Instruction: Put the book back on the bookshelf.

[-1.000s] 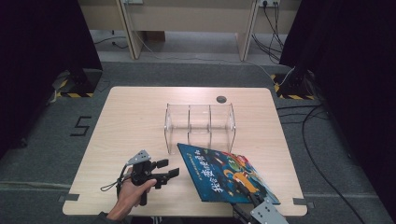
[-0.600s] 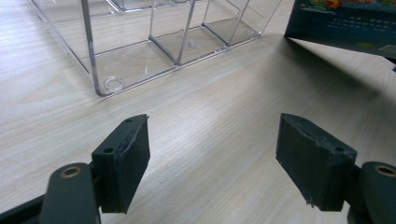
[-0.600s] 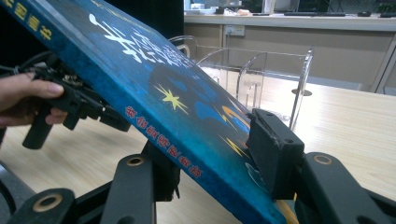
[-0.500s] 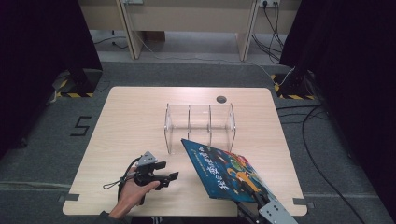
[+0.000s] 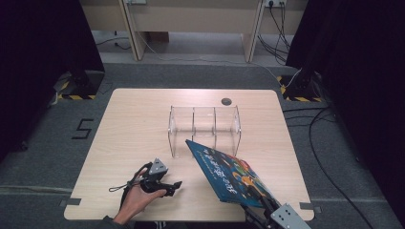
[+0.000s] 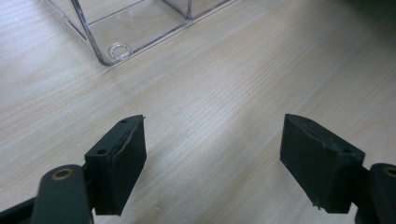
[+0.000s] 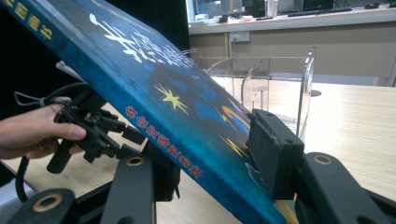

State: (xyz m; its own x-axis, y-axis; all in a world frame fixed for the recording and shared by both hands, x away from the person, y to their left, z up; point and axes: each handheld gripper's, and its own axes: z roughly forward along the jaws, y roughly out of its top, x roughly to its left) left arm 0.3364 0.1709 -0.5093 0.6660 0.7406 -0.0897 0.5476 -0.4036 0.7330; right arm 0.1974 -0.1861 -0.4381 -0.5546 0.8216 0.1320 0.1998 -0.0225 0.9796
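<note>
A blue picture book (image 5: 229, 176) slants up off the table's front right, its near edge clamped in my right gripper (image 5: 264, 205). In the right gripper view the pads (image 7: 273, 154) press on the book's cover (image 7: 154, 88) and underside. Just past the book's far corner stands a clear acrylic rack (image 5: 204, 125) with three compartments, all empty. My left gripper (image 5: 174, 187) lies low over the front left of the table in a hand (image 5: 136, 200), pointing right. Its jaws have just been opening and nothing is between them (image 6: 212, 154). The rack's corner (image 6: 116, 49) lies ahead of them.
The light wooden table (image 5: 133, 124) has a small dark round hole (image 5: 226, 101) behind the rack. A thin cable (image 5: 119, 187) trails from the left gripper. Dark curtains and floor cables surround the table. The right gripper view shows the left gripper (image 7: 107, 133) beneath the book.
The book's far corner has risen a little and the right gripper has slid slightly right. The left gripper has stayed almost in place, with its jaws a bit wider apart.
</note>
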